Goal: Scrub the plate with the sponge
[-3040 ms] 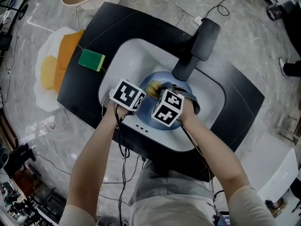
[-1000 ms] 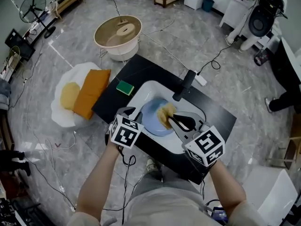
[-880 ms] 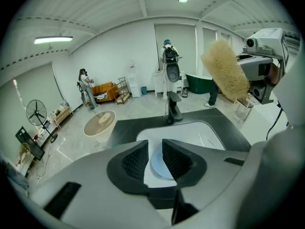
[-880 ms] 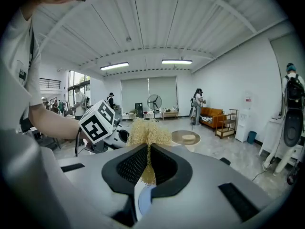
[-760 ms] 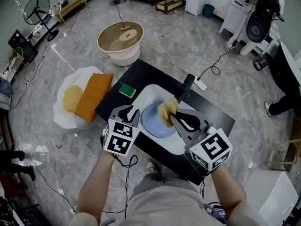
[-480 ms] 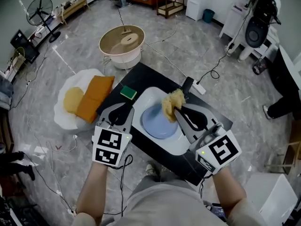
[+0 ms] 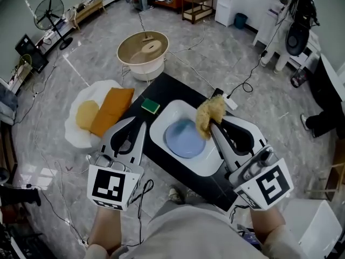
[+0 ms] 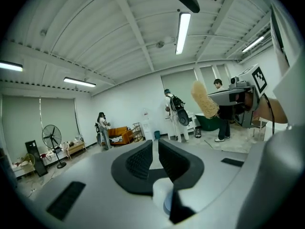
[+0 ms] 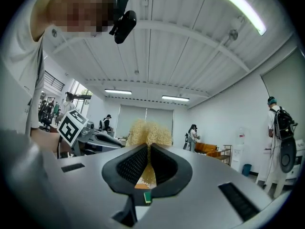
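Note:
A pale blue plate (image 7: pixel 185 138) lies in the white sink (image 7: pixel 161 124) set in a black counter. My right gripper (image 7: pixel 211 124) is lifted well above it, shut on a tan fibrous sponge (image 7: pixel 210 111); the sponge (image 9: pixel 148 131) sticks out past the jaws of the right gripper (image 9: pixel 148 149). My left gripper (image 7: pixel 141 124) hangs raised over the sink's left edge. The jaws of the left gripper (image 8: pixel 155 149) are closing, a narrow gap is left, and nothing is between them. The sponge (image 8: pixel 205 99) also shows in the left gripper view.
A green sponge (image 7: pixel 151 106) lies on the black counter (image 7: pixel 129 124) left of the sink. On the floor stand a beige tub (image 7: pixel 143 50) and a white mat with an orange cushion (image 7: pixel 111 111). Cables run over the floor, and people stand at the room's far side.
Both grippers rose from the sink toward the camera. The right one lifted the sponge off the plate. The left one drew away from the plate's left rim and its jaws narrowed.

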Demonstrator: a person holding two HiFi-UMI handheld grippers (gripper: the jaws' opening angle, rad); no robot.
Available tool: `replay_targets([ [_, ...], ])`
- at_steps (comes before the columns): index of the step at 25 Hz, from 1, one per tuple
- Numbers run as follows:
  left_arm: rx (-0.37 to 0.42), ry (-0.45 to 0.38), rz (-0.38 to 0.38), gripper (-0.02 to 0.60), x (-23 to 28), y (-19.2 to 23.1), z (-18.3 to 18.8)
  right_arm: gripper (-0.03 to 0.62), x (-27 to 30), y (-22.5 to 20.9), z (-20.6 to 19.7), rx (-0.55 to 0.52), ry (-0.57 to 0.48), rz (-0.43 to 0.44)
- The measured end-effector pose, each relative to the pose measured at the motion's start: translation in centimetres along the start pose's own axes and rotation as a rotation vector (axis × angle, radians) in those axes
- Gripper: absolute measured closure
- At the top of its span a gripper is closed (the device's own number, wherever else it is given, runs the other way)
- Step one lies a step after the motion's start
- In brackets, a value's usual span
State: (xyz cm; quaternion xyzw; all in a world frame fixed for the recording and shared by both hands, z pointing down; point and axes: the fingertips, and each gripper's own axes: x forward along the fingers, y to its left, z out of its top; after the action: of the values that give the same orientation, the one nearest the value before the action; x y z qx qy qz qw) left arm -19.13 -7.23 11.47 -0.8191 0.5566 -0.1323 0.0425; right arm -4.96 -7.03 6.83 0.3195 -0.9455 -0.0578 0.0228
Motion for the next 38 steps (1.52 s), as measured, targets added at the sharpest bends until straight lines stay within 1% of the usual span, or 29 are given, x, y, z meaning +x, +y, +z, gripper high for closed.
replay_targets([
  [1,-0.006,-0.023,0.01,0.529,-0.4,-0.1,0.7,0.551,-0.2,0.2,0.3,-0.008,-0.008,-0.001],
  [3,0.006,-0.051,0.022,0.532,-1.2,-0.2,1.4,0.551,-0.7,0.5,0.9,-0.016,-0.021,-0.005],
  [6,-0.011,-0.085,0.032,0.539,-2.3,-0.8,2.4,0.551,-1.5,0.8,1.6,-0.015,-0.039,-0.012],
  [9,0.008,-0.105,0.03,0.545,-3.1,-1.5,2.2,0.551,-2.1,1.0,1.6,-0.02,-0.052,-0.023],
  [11,0.023,-0.1,0.043,0.548,-3.4,-1.7,1.5,0.551,-2.4,1.1,1.4,-0.023,-0.053,-0.027],
  [16,0.044,-0.1,0.119,0.554,-3.8,-0.8,-0.5,0.551,-2.6,1.2,-0.3,-0.016,-0.038,-0.035],
  [22,-0.004,-0.1,0.153,0.558,-3.9,0.1,-2.1,0.551,-2.3,1.3,-2.4,0.007,-0.016,-0.042],
  [26,-0.009,-0.103,0.162,0.558,-3.9,0.2,-2.4,0.551,-2.2,1.1,-3.3,0.024,-0.007,-0.051],
  [31,-0.003,-0.088,0.169,0.558,-3.6,-0.1,-2.9,0.551,-2.4,0.1,-4.5,0.03,0.007,-0.077],
  [38,0.028,-0.088,0.163,0.558,-2.9,-0.4,-2.5,0.551,-2.9,-0.6,-4.6,-0.032,0.029,-0.091],
])
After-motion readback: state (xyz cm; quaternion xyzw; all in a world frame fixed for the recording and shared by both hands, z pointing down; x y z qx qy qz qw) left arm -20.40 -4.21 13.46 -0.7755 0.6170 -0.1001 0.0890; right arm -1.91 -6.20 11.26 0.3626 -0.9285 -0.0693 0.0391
